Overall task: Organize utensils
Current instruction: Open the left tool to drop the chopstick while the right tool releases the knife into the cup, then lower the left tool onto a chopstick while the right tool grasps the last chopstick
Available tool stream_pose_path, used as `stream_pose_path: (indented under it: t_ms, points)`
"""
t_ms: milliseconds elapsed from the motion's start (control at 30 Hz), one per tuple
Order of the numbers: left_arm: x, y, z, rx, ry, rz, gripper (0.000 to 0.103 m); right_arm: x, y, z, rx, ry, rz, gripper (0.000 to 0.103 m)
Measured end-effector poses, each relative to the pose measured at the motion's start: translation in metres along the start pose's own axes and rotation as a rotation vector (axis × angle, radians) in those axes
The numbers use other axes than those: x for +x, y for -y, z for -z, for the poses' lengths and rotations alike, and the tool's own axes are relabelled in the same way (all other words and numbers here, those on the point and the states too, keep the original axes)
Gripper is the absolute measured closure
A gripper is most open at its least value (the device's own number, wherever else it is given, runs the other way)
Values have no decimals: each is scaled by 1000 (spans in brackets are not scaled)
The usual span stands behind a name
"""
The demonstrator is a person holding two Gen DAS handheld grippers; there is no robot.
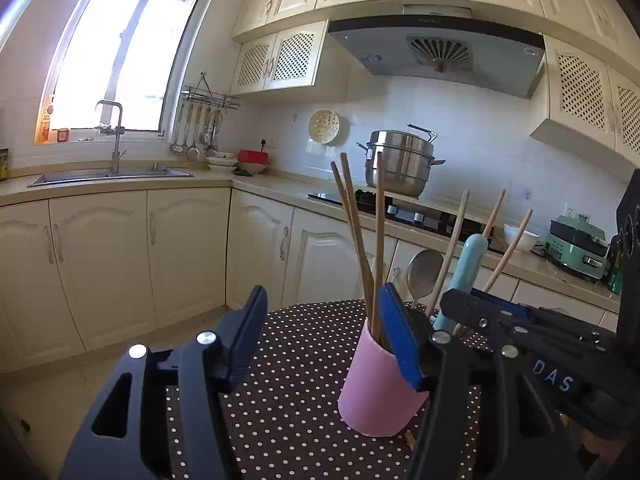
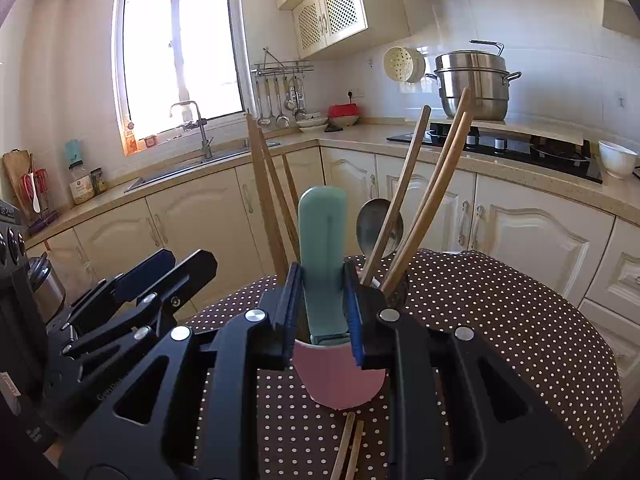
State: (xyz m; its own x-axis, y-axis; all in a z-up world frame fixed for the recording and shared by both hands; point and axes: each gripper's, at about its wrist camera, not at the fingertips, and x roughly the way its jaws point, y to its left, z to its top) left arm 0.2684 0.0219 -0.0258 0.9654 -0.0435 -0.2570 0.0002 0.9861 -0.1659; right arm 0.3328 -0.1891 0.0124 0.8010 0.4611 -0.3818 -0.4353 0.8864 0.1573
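A pink cup (image 1: pixel 378 392) stands on the polka-dot table (image 1: pixel 296 408) and holds wooden chopsticks (image 1: pixel 358 232). My left gripper (image 1: pixel 320 344) is open, its right finger at the cup's rim. My right gripper (image 2: pixel 323 312) is shut on a teal utensil handle (image 2: pixel 322 248), upright in the pink cup (image 2: pixel 340 380). Behind it a dark holder (image 2: pixel 396 292) carries more chopsticks (image 2: pixel 424 200) and a metal spoon (image 2: pixel 376 224). Two loose chopsticks (image 2: pixel 348 448) lie on the table below the cup. The right gripper also shows in the left wrist view (image 1: pixel 472 312).
Cream kitchen cabinets (image 1: pixel 120 256) and a counter surround the table. A sink (image 1: pixel 108 176) sits under the window, a steel pot (image 1: pixel 400 164) on the hob (image 1: pixel 400 208), a white bowl (image 2: pixel 618 158) beside it. A steel canister (image 2: pixel 46 288) stands at the left.
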Motion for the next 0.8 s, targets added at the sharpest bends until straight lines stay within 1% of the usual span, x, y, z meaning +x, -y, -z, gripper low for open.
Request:
stream_pose_path:
  t_ms: [100,167,267,400,700,800]
  points:
    - [-6,-1,-3,-3,-5,2,42,-7,-4,-1,-5,11,0,80]
    - [-10,-1,-5,-2,-3,-3,41,-12,-8,-4,-12,23,5,76]
    - [-20,0,-9,-6,6,-4,38,-22,-11,-7,-14,41,7,76]
    - [-32,8,-14,5,12,-2,38,-39,-11,-8,-6,59,8,76]
    - [-60,36,-17,49,10,24,36,-82,-6,-3,4,94,29,76]
    - [-66,47,-13,68,-4,37,35,-93,0,-1,9,89,37,76]
